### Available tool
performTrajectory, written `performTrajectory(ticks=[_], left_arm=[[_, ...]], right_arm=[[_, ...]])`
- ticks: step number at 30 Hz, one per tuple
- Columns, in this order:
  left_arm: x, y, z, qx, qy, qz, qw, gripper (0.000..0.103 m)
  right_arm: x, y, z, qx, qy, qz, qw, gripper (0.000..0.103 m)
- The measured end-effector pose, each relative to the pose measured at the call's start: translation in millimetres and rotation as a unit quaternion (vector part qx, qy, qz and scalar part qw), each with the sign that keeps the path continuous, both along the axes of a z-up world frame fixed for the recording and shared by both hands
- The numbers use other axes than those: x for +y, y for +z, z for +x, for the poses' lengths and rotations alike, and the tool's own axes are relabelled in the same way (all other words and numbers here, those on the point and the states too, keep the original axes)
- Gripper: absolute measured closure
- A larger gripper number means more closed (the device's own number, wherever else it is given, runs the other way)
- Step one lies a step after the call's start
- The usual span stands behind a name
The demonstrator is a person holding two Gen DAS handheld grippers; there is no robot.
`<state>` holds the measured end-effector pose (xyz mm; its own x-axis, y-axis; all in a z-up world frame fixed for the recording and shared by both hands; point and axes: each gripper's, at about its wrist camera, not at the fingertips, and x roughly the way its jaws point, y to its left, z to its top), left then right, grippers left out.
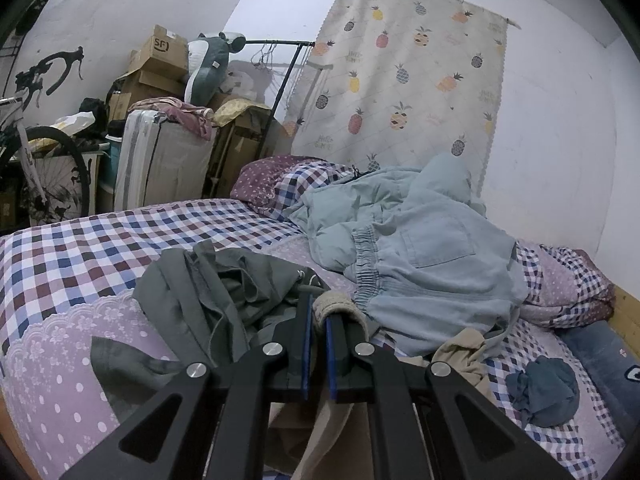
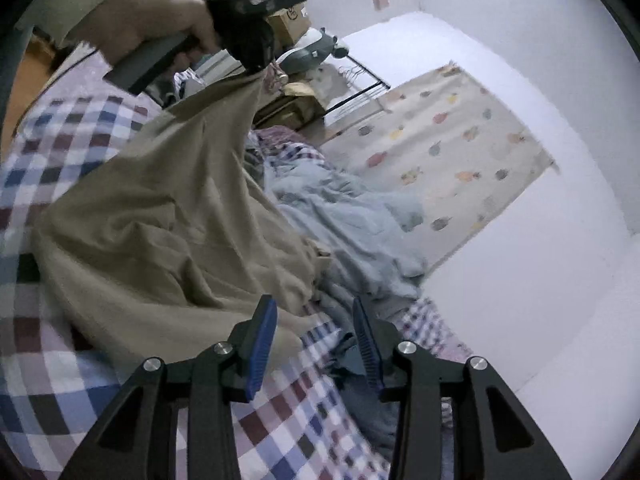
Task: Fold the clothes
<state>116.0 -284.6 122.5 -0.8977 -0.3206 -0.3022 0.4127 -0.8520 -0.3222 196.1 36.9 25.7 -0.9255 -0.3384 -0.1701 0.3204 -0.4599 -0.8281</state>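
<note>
My left gripper (image 1: 319, 316) is shut on the ribbed edge of a beige garment (image 1: 340, 306), which hangs down below the fingers. In the right wrist view a hand (image 2: 160, 20) holds that left gripper (image 2: 260, 68) raised, and the beige garment (image 2: 180, 208) drapes from it onto the checked bed (image 2: 80, 128). My right gripper (image 2: 316, 340) is open just above the bed, beside the beige garment's lower edge, with nothing between its fingers. A grey-green garment (image 1: 224, 280) lies crumpled at the left. A light blue garment (image 1: 420, 252) is heaped behind.
A small dark blue cloth (image 1: 544, 392) lies at the right on the bed, near its wooden edge (image 1: 628, 312). A pineapple-print curtain (image 1: 404, 80) hangs on the wall behind. A suitcase (image 1: 160, 160), cardboard boxes (image 1: 160, 60), a clothes rack (image 1: 288, 76) and a bicycle (image 1: 40, 152) crowd the left.
</note>
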Motion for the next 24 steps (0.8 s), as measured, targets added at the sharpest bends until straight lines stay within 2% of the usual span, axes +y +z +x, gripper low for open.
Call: performTrajectory(ticks=[5, 10, 14, 16, 18, 24], left_arm=[[0.7, -0.9, 0.1, -0.003, -0.003, -0.004, 1.0000, 0.098], [-0.8, -0.8, -0.9, -0.003, -0.004, 0.000, 1.0000, 0.098], [0.3, -0.7, -2.4, -0.003, -0.006, 0.003, 1.0000, 0.098], [1.2, -1.1, -3.3, -0.003, -0.007, 0.003, 1.0000, 0.098], [2.5, -1.3, -4.0, -0.003, -0.008, 0.002, 1.0000, 0.098], [5.7, -1.8, -5.0, -0.007, -0.013, 0.002, 0.9999, 0.098]], right_arm=[[-0.8, -11.1, -11.4, -0.029, -0.010, 0.029, 0.999, 0.061], [13.3, -17.3, -17.1, -0.081, -0.017, 0.050, 0.995, 0.061], [23.5, -24.2, -23.2, -0.159, -0.023, 0.074, 0.984, 0.061], [29.6, -26.3, -27.7, -0.214, -0.020, 0.071, 0.974, 0.062], [34.3, -26.7, -31.2, -0.241, -0.019, 0.062, 0.968, 0.062], [30.7, -22.1, -28.5, -0.247, 0.000, 0.044, 0.968, 0.062]])
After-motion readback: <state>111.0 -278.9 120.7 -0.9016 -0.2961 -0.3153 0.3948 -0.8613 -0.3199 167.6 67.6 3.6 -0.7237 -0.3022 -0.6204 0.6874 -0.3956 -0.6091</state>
